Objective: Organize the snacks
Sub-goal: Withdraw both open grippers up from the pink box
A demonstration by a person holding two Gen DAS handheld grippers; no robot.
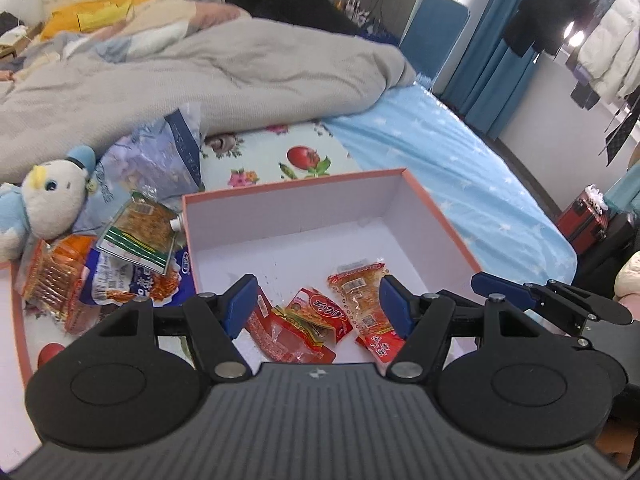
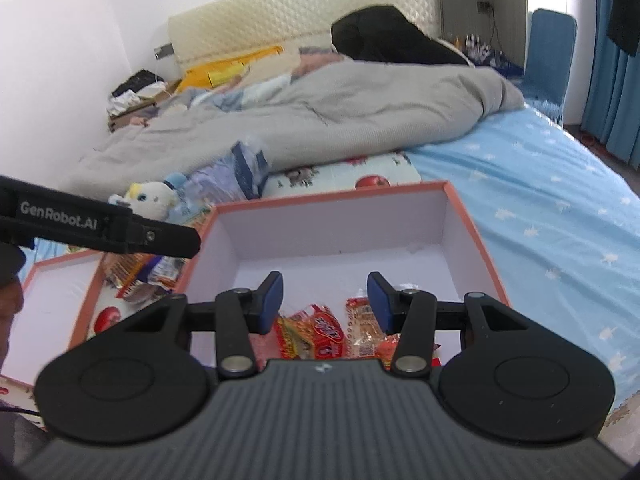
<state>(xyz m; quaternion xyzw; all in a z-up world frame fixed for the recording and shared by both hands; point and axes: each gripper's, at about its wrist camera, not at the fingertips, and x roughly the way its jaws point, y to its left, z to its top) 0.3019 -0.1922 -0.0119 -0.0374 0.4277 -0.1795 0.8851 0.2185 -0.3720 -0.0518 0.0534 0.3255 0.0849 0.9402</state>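
Both the left gripper and right gripper hang wide, empty, above the pink-rimmed white cardboard box, likely because red plastic snack packets now lie inside

Black gripper, blue-padded jaws.

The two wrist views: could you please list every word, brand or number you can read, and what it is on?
"GenRobot.AI": white print on the left gripper's black arm.
Red snack packets in the pink box: printed, too blurred to read.
Snack pile beside the box: labels too small to read.
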